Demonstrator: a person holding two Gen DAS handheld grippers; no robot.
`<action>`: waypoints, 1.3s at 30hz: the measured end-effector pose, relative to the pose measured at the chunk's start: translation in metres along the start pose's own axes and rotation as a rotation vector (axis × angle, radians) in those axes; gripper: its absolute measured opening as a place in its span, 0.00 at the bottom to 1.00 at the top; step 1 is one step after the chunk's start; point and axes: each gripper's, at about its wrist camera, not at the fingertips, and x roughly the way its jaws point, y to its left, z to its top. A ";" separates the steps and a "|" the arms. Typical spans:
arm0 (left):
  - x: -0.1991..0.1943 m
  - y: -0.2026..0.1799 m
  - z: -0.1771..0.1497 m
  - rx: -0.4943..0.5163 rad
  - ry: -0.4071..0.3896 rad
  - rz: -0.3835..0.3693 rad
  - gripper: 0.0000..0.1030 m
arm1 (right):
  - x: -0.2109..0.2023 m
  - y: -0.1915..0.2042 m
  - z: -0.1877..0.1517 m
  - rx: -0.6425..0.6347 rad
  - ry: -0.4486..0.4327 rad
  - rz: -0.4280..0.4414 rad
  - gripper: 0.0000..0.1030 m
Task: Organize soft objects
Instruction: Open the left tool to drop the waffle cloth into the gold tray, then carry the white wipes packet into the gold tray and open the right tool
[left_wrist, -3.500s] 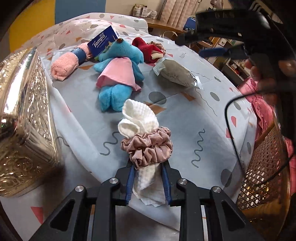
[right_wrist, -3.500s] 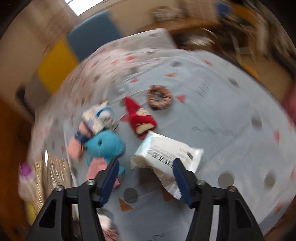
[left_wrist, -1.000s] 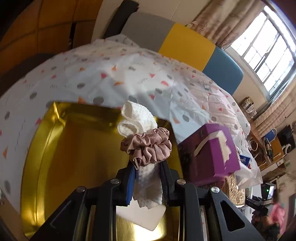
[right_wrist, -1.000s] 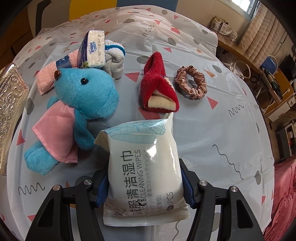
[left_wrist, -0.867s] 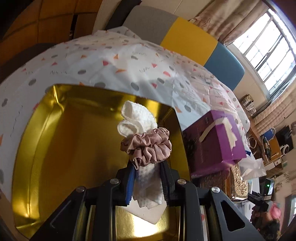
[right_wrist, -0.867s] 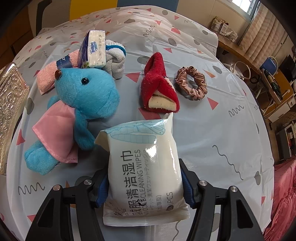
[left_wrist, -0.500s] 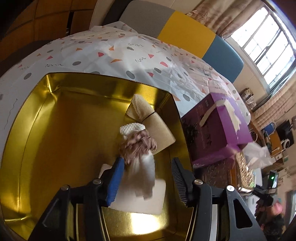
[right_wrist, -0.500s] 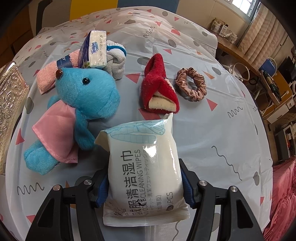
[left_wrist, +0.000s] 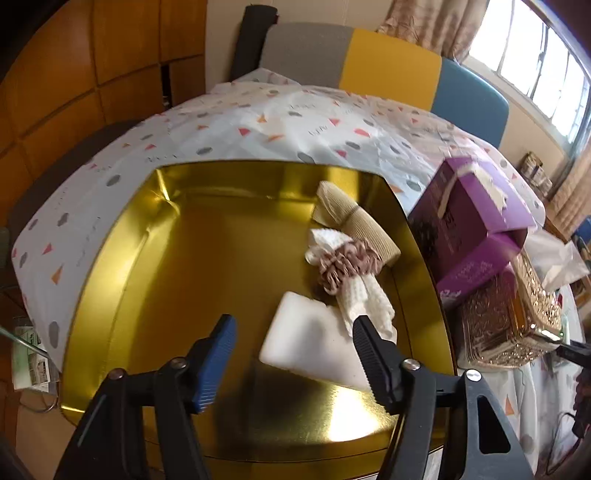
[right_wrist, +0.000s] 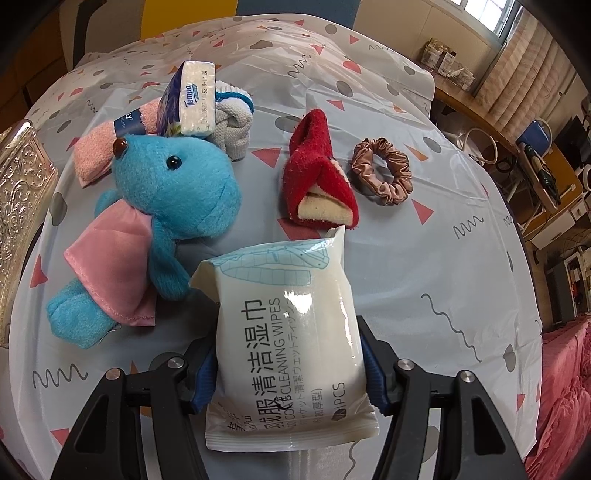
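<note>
In the left wrist view my left gripper (left_wrist: 293, 328) hangs over the gold tin (left_wrist: 122, 258), its jaws opening with nothing between them. Inside the tin lie a white cloth bundle wrapped in a pink scrunchie (left_wrist: 347, 264), a white sponge block (left_wrist: 306, 336) and a beige rolled cloth (left_wrist: 351, 218). In the right wrist view my right gripper (right_wrist: 288, 343) is shut on a pack of cleaning wipes (right_wrist: 291, 332), held above the table. Beyond it lie a blue plush toy (right_wrist: 173, 199), a red cloth (right_wrist: 317, 177), a pink scrunchie (right_wrist: 382, 175) and a tissue pack (right_wrist: 195, 99).
A purple tissue box (left_wrist: 472, 221) and an ornate gold box (left_wrist: 509, 317) stand right of the tin. A pink towel roll (right_wrist: 96, 151) and a grey cloth (right_wrist: 236, 129) lie behind the plush. The patterned tablecloth (right_wrist: 461, 258) drops away at the right.
My left gripper opened and let go of the white cloth bundle with the scrunchie, which now lies in the tin on its right side. The right gripper has not moved.
</note>
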 end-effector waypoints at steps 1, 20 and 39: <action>-0.002 0.001 0.000 0.006 -0.008 0.007 0.71 | 0.000 0.000 0.000 0.001 0.000 0.001 0.61; -0.020 0.018 -0.002 -0.009 -0.064 0.018 0.82 | -0.075 -0.018 0.027 0.291 -0.144 0.114 0.57; -0.037 0.074 0.014 -0.146 -0.152 0.129 0.86 | -0.219 0.308 0.019 -0.435 -0.426 0.566 0.57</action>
